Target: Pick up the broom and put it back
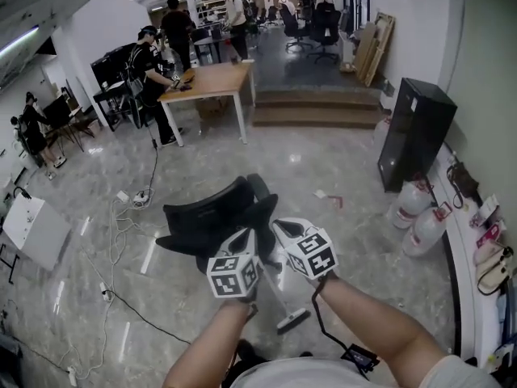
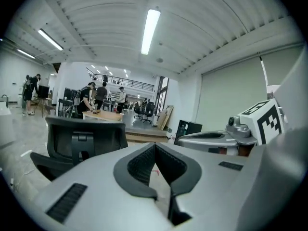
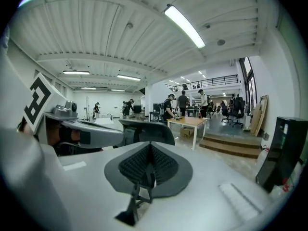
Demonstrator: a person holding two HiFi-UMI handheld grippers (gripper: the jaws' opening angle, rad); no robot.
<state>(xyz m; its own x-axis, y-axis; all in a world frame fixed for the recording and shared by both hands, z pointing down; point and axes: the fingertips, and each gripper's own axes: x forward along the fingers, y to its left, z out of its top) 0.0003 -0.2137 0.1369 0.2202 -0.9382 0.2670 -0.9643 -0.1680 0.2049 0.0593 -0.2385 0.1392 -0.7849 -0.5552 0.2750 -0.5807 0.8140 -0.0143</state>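
The broom (image 1: 292,319) lies on the floor by the person's feet, just below both grippers and beside the black office chair (image 1: 212,217). The left gripper (image 1: 245,236) and right gripper (image 1: 280,228) have their jaws closed together on nothing. Nothing appears done yet: both grasping and returning the broom remain.

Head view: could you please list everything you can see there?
office chair: one, black, on floor ahead of the grippers.
broom: one, pale handle, grey head, floor beneath the grippers.
table: one, wooden top, white legs, far left.
cabinet: one, black, right wall.
water jugs: two, pale, beside the cabinet.
steps: one flight, brown, right of the table.
power strip: one, white, floor left.
people: several, dark clothes, around the table.
left gripper: one, white, shut.
right gripper: one, white, shut.
forearms: two, bare, bottom edge.
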